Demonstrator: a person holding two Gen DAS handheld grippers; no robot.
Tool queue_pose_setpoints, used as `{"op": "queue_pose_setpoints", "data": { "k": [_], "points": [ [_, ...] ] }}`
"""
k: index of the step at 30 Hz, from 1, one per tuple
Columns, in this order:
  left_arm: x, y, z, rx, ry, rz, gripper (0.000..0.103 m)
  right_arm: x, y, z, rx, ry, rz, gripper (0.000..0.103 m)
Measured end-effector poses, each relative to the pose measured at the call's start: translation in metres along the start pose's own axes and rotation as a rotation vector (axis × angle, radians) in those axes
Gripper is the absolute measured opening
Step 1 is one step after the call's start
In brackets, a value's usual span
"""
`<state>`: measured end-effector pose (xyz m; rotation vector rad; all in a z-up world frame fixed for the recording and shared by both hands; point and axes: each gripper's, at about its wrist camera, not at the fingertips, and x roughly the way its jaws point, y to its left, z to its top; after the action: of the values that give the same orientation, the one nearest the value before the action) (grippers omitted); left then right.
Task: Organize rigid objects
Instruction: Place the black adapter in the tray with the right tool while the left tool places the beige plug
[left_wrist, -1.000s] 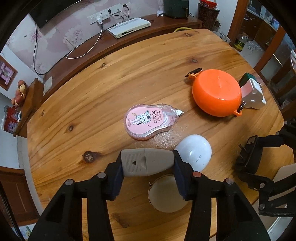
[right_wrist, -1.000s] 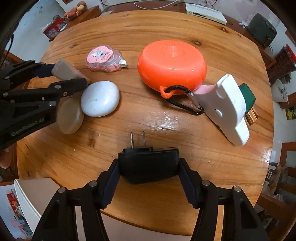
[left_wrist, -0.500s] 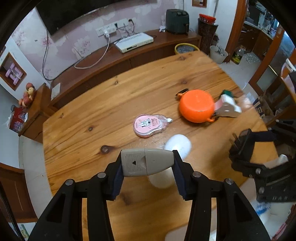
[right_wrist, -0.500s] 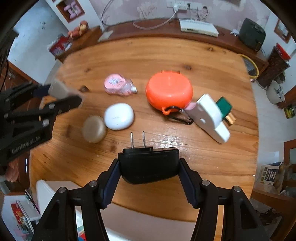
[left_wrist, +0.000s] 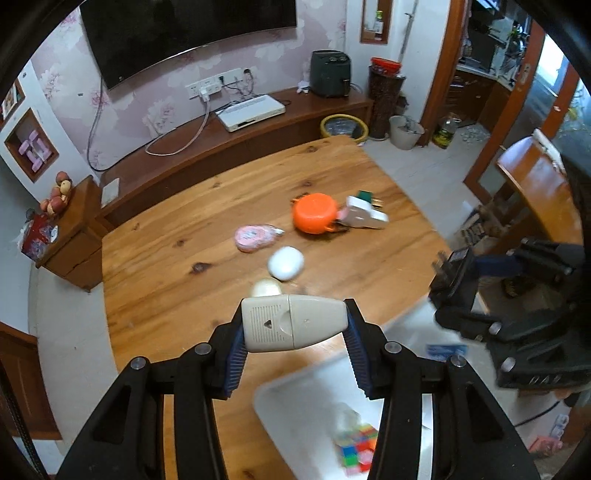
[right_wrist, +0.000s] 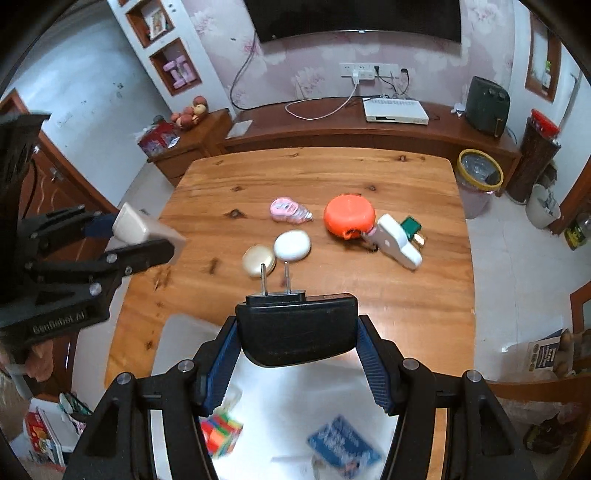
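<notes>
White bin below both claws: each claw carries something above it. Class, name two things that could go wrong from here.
1. The left claw pinches the beige plug only at its ends, and the tapered end could slip from the pad.
2. The black charger in the right claw has bare prongs pointing forward; dropped into the white bin, it could strike the colour cube or blue packet.

Your white bin (right_wrist: 295, 417) is running off the bottom edge, its walls blurring. The colourful cube (right_wrist: 220, 434) and blue packet (right_wrist: 341, 445) inside are smearing beyond reading. The black plug (right_wrist: 297, 334) is hiding the bin's middle.
</notes>
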<state>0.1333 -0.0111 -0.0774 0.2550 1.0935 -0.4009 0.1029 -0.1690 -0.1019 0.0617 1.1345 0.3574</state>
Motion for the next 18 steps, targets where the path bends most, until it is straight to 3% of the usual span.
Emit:
{"op": "queue_pose_setpoints", "data": {
  "k": [7, 18],
  "points": [
    [0.000, -0.044, -0.027, 0.031, 0.045, -0.070, 0.051, -0.011, 0.015, -0.065, -0.023, 0.058, -0.015, 0.062],
    [0.064, -0.098, -0.072, 0.079, 0.216, -0.090, 0.051, 0.031, 0.017, -0.160, -0.021, 0.221, -0.009, 0.062]
  ]
}}
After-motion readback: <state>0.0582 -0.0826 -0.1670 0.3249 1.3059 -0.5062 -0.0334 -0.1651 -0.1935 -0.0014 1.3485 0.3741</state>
